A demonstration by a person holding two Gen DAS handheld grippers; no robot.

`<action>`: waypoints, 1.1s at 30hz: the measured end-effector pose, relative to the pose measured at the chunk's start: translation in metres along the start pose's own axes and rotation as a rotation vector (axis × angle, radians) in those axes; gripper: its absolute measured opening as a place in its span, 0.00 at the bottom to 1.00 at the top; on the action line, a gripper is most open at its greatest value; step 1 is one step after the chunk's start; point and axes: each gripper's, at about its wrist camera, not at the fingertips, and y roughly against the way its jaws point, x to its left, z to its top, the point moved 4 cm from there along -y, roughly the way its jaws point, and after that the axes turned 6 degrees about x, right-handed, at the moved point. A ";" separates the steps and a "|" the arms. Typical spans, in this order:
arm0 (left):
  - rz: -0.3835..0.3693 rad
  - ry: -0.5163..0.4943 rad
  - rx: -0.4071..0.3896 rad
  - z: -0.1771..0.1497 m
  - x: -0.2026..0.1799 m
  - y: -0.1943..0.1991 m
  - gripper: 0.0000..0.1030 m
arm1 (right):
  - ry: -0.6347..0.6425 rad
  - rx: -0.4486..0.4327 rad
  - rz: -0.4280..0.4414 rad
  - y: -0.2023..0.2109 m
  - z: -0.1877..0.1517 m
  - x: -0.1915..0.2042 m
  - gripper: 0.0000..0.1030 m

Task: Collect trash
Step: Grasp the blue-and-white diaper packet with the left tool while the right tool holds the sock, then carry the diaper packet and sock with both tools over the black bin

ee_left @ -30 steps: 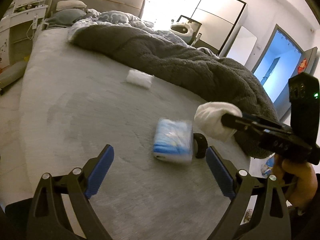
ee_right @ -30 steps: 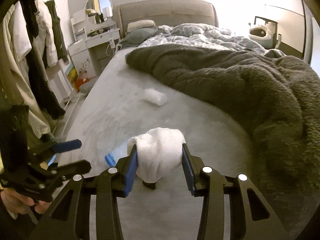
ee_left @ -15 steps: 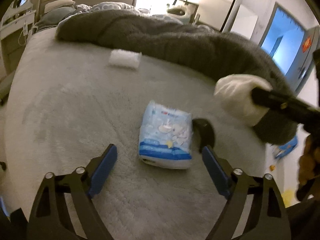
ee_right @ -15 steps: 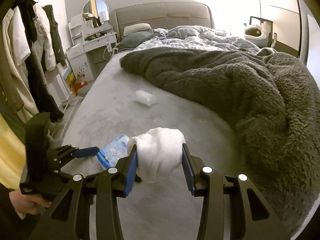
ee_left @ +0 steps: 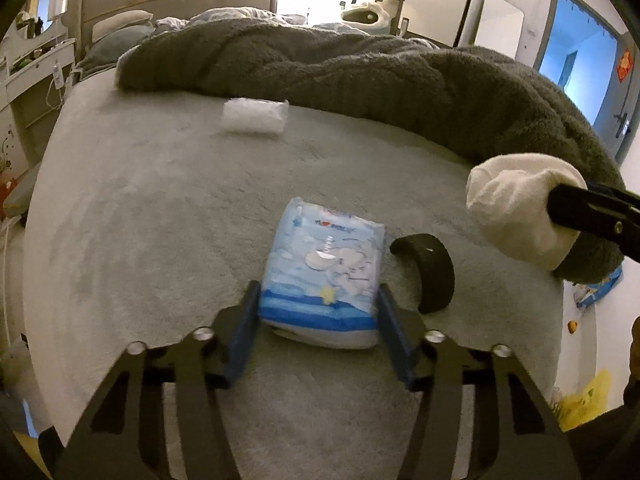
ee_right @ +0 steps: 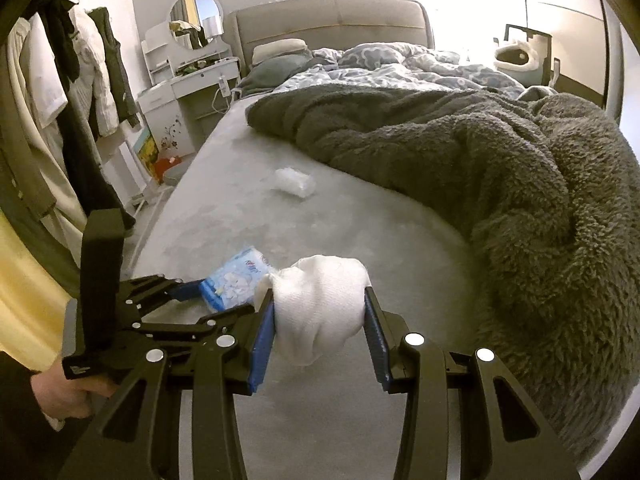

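Bed: a grey bed (ee_left: 132, 216) holds all the things, with a fuzzy dark blanket (ee_left: 400, 92) bunched along its far side.
Blue pack: a soft blue and white tissue pack (ee_left: 324, 280) lies flat on the bed, close to the near edge.
Left gripper: the left gripper (ee_left: 318, 320) has its jaws on both sides of the blue pack; the jaws have just been closing, and the blue pads now sit right against the sides of the pack, pinching it.
Right gripper: the right gripper (ee_right: 320, 328) hangs above the bed with its jaws squeezed on a white wad (ee_right: 320, 304) of cloth or paper.
Other trash: a small clear crinkly wrapper (ee_left: 256, 116) sits farther up the bed, just beside the blanket.
Black band: a curved black band (ee_left: 428, 272) lies just beside the blue pack, on its right.
Step now: I think this is the grab step for the blue pack; it is not lifted yet.
Next move: the pack is squishy, so the left jaws need a firm hold, then a straight lift that does not bump the black band.
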 end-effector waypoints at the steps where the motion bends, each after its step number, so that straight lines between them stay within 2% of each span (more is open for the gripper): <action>1: -0.009 0.007 -0.006 0.000 0.001 0.003 0.54 | 0.001 -0.002 0.002 0.001 0.000 0.002 0.41; 8: -0.017 -0.006 -0.065 -0.005 0.001 0.027 0.51 | 0.005 0.012 0.026 0.001 0.001 0.015 0.41; 14: 0.015 -0.008 -0.045 -0.015 0.008 0.044 0.51 | -0.001 0.004 0.038 0.006 0.006 0.024 0.41; 22: 0.067 0.083 -0.042 -0.036 0.044 0.080 0.51 | 0.019 0.009 0.082 0.006 0.011 0.054 0.41; 33: 0.165 0.154 -0.057 -0.065 0.089 0.128 0.51 | 0.064 0.032 0.147 -0.008 0.021 0.108 0.41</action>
